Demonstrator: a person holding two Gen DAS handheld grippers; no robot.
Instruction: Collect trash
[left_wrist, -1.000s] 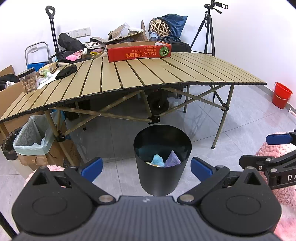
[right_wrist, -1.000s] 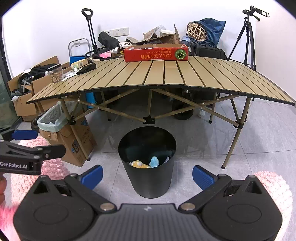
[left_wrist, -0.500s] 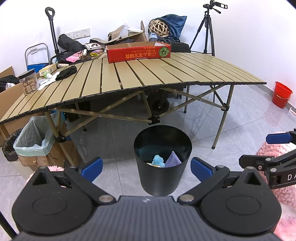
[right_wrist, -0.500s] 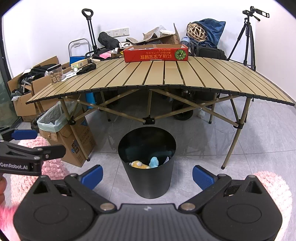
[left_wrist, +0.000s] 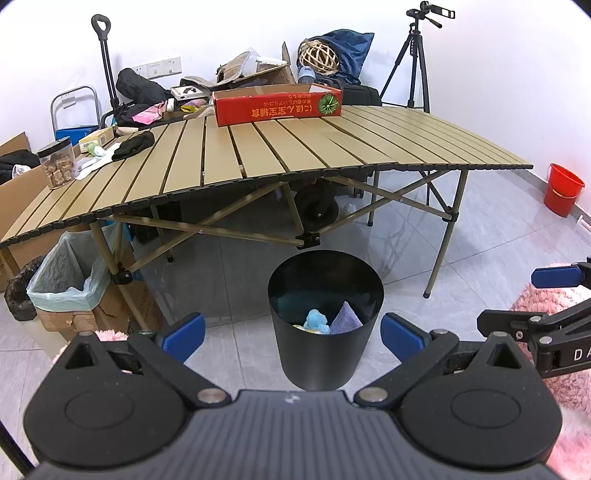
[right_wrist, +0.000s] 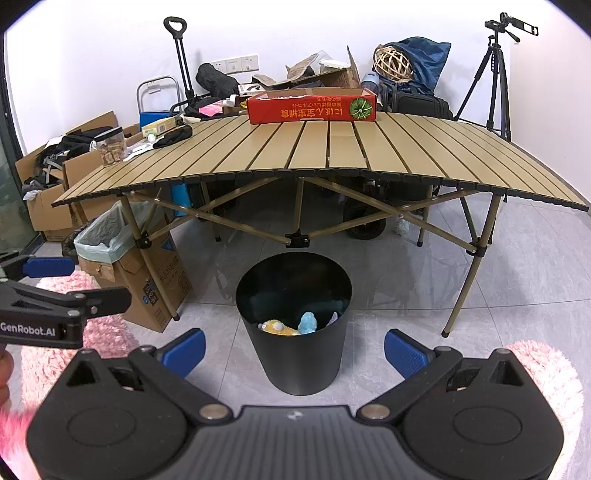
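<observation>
- Black bin (left_wrist: 325, 325) stood upright on the floor, just in front of the slatted counter (left_wrist: 258, 155), below its near edge.
- Held trash inside the bin: a light blue crumpled piece (left_wrist: 316, 320), a purple piece (left_wrist: 345, 316) beside it, a yellow piece (right_wrist: 275, 327) to the left of the blue.
- Left tongs (left_wrist: 291, 333) spread wide, empty, hovering short of the bin, blue pads either side of it.
- Right tongs (right_wrist: 293, 350) likewise wide and empty, just short of the bin.
- Red box (left_wrist: 277, 105) lay at the counter's far edge.
- Lined cardboard box (right_wrist: 122, 258) stood left of the bin, beside the counter's leg.
</observation>
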